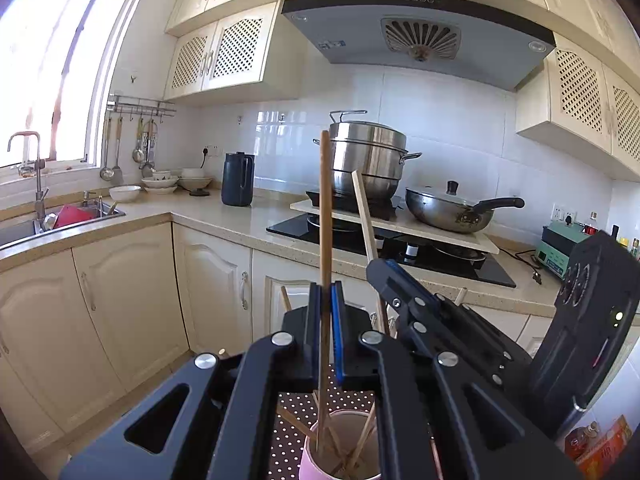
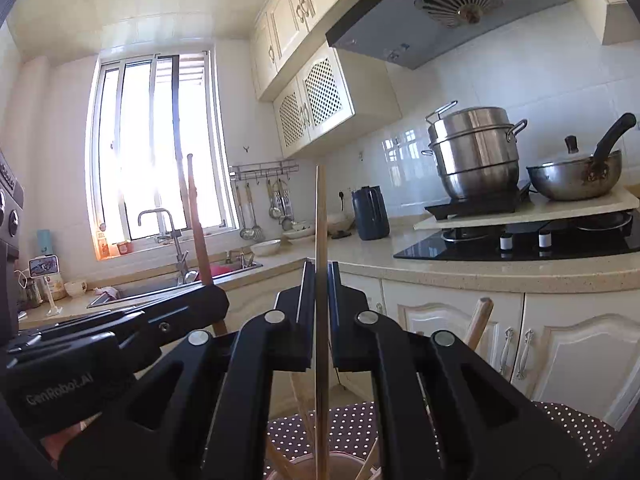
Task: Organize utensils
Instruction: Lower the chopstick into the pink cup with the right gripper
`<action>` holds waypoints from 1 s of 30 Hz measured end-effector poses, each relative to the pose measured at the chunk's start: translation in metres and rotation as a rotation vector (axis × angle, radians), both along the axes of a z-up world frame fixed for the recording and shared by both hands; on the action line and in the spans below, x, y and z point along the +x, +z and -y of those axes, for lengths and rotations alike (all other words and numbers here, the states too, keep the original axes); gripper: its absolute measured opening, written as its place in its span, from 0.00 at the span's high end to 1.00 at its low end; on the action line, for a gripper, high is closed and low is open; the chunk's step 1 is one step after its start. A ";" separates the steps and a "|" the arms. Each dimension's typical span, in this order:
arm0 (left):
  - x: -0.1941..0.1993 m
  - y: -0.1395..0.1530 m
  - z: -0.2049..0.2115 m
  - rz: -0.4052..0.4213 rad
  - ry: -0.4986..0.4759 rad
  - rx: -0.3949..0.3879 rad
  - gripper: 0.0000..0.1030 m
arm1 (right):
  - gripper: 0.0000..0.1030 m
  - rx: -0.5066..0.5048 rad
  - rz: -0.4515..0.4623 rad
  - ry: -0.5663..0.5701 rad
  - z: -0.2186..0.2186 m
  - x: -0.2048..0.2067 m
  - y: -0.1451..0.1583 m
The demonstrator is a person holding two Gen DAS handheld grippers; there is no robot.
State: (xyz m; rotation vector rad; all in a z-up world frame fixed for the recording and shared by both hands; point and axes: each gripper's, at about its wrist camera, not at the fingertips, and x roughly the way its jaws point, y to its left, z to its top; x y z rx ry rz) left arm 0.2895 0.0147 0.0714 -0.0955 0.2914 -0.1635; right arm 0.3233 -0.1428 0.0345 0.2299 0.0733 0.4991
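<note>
Standing in the pink cup (image 1: 340,446): loose chopsticks (image 1: 362,446), each hand-held gripper (image 1: 327,300) clamped on another chopstick (image 1: 325,216).

Landmark: the black hob (image 1: 394,246) set into the speckled beige worktop (image 1: 224,224).
Above the hob: a grey extractor hood (image 1: 416,40) under cream wall cupboards (image 1: 224,56) with lattice doors.
Behind the hob: white glossy wall tiles (image 1: 452,120).
Below the hob: cream panelled base cupboards (image 1: 120,300) with metal handles.
Left of the hob: the worktop turns a corner to a steel sink (image 1: 24,232) with a tall tap (image 1: 38,184).
Above the sink: a wide window (image 2: 156,148), sunlight glaring through it.
Between window and hob: a hook rail (image 1: 140,106) on the wall.
Ceiling: white panels (image 2: 132,4), brightly lit.
</note>
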 end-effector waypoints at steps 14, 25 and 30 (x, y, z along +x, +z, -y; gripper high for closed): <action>0.009 -0.006 -0.009 -0.006 -0.001 -0.036 0.94 | 0.93 0.020 0.053 0.044 -0.002 0.003 0.008; 0.007 -0.022 -0.011 -0.006 -0.057 -0.023 0.94 | 0.93 -0.058 -0.022 0.050 -0.004 -0.005 -0.012; 0.003 -0.037 -0.007 -0.026 -0.091 0.026 0.93 | 0.93 -0.107 -0.066 0.028 0.001 -0.015 -0.024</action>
